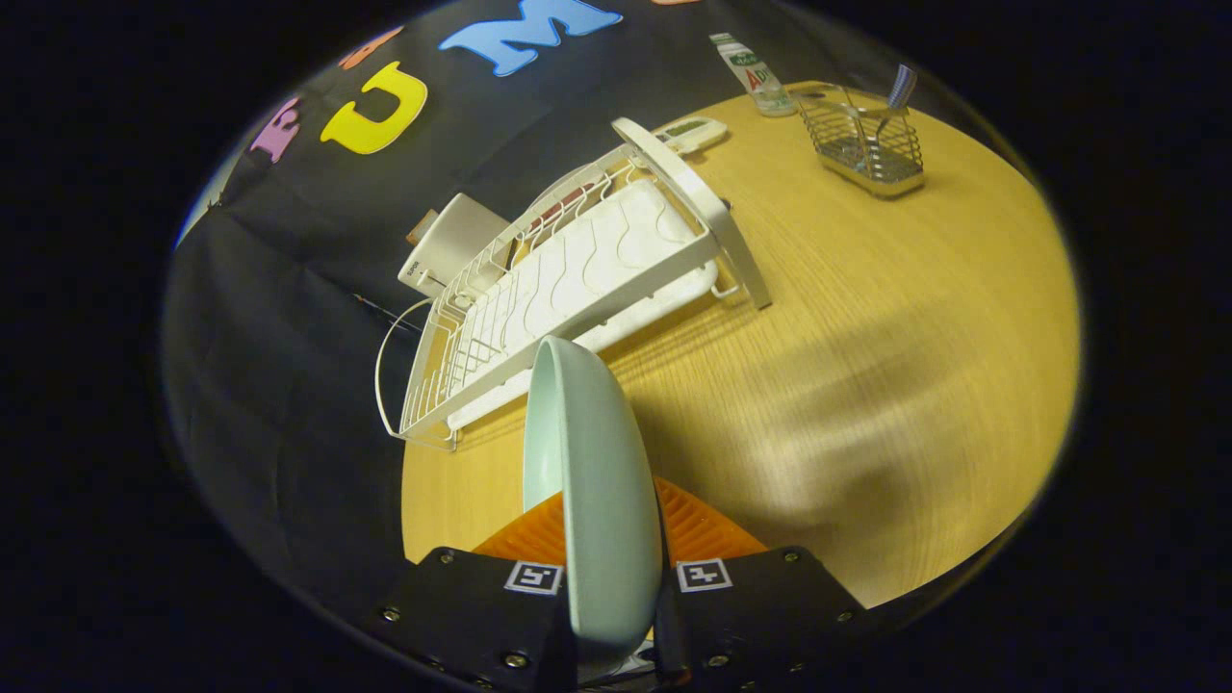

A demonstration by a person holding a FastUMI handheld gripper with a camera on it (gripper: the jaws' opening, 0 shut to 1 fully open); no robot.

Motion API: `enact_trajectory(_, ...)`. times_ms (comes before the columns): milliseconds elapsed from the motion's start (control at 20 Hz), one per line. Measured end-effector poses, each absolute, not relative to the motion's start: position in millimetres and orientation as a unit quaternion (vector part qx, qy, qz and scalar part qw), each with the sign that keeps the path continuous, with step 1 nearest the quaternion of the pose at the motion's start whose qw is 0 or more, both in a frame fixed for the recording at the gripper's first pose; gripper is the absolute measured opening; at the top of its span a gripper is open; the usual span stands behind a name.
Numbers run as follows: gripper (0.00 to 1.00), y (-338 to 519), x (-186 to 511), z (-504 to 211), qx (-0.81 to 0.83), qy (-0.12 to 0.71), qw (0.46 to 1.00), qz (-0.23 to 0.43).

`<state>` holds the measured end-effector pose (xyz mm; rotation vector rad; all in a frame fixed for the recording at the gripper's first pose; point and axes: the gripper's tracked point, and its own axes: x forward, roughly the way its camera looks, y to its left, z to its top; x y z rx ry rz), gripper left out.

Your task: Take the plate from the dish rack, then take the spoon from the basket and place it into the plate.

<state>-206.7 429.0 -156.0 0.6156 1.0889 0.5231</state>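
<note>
A pale green plate [589, 481] stands on edge between my two fingers, and my gripper [616, 568] is shut on its rim. The plate hangs above the wooden table [866, 366], clear of the white wire dish rack [568, 279], which lies just beyond the plate's top edge. Far beyond, on the table's back right part, stands a wire basket [864, 140] with a spoon [897, 96] upright in it; its handle sticks out above the basket's rim.
A clear bottle with a green label [756, 75] stands left of the basket. A small white device [691, 133] lies behind the rack, and a white box [450, 248] sits at the rack's far left side against the black cloth wall.
</note>
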Motion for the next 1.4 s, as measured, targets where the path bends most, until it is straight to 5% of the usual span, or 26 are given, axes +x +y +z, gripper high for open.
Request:
enact_trajectory(200, 0.31, 428.2, -210.9, -172.3, 0.294, 0.526, 0.762, 0.236)
enact_trajectory(350, 0.53, 418.7, -209.0, -177.4, 0.259, 0.526, 0.778, 0.227)
enact_trajectory(450, 0.56, 412.6, -207.8, -180.0, 0.235, 0.521, 0.789, 0.226)
enact_trajectory(1050, 0.58, 382.0, -193.4, -165.7, 0.15, 0.475, 0.841, 0.212)
enact_trajectory(1400, 0.58, 318.4, -141.1, -113.9, 0.1, 0.364, 0.92, 0.11)
